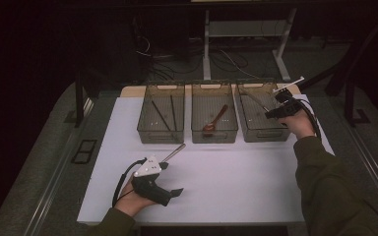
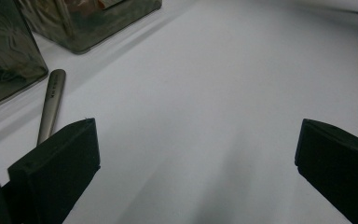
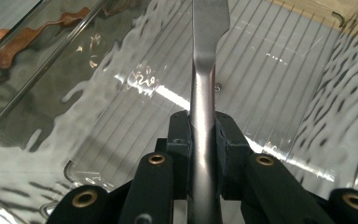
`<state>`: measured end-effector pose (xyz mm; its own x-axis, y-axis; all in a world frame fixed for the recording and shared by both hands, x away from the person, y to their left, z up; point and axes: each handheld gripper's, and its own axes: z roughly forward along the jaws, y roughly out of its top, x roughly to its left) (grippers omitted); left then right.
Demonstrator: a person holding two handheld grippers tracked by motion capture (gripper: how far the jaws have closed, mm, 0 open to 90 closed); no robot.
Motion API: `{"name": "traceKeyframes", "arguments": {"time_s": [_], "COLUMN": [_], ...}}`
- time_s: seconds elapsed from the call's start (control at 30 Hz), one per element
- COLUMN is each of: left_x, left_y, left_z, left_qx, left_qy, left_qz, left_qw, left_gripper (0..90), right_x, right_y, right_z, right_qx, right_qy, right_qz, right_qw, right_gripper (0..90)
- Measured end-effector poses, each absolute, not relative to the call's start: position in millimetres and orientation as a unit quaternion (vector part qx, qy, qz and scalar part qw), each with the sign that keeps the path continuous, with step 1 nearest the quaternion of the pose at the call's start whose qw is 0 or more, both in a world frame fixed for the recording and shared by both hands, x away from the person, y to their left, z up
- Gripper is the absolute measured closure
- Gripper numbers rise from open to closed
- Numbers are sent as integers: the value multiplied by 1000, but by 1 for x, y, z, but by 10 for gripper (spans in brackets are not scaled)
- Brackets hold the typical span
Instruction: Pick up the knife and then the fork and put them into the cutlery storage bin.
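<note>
We read this as sorting cutlery by kind into three bins, which is why the bins stand in a row at 12 o'clock on the white mat [image 1: 236, 172]. At 10 o'clock the left bin [image 1: 161, 114] holds dark chopsticks [image 1: 158, 116], thin and straight. Our left gripper [image 1: 170, 178] rests at 7 o'clock on the mat, its jaws wide apart and empty; just beside it lies a steel handle [image 2: 51, 105], smooth and rounded, seemingly waiting its turn. The middle bin [image 1: 214, 114] keeps a brown spoon [image 1: 215, 119], matte, perhaps wood.

At 2 o'clock our right gripper [image 3: 203, 133] hangs over the right bin [image 1: 263, 120], its pads [image 3: 179, 140] clamped on a flat steel utensil [image 3: 205, 60]. We hold it low on the shank so the broad end points down into the bin for release. The bins are clear smoky plastic, rippled on the walls and ribbed on the floor.
</note>
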<state>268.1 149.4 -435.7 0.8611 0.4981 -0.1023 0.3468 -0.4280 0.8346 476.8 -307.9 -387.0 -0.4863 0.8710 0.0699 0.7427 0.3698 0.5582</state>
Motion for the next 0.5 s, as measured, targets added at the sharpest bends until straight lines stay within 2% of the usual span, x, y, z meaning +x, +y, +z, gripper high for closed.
{"name": "traceKeyframes", "arguments": {"time_s": [0.17, 0.5], "left_x": [268, 268], "left_y": [149, 149], "left_z": [-435, -436], "left_qx": [842, 843], "left_qy": [250, 250], "left_qz": [79, 80], "left_qw": [471, 470], "left_gripper": [0, 0], "right_x": [478, 469], "right_y": [-307, -317], "right_z": [-390, -376], "right_qx": [494, 488], "right_qy": [819, 800], "right_qz": [265, 322], "right_qw": [121, 138], "right_gripper": [757, 537]}}
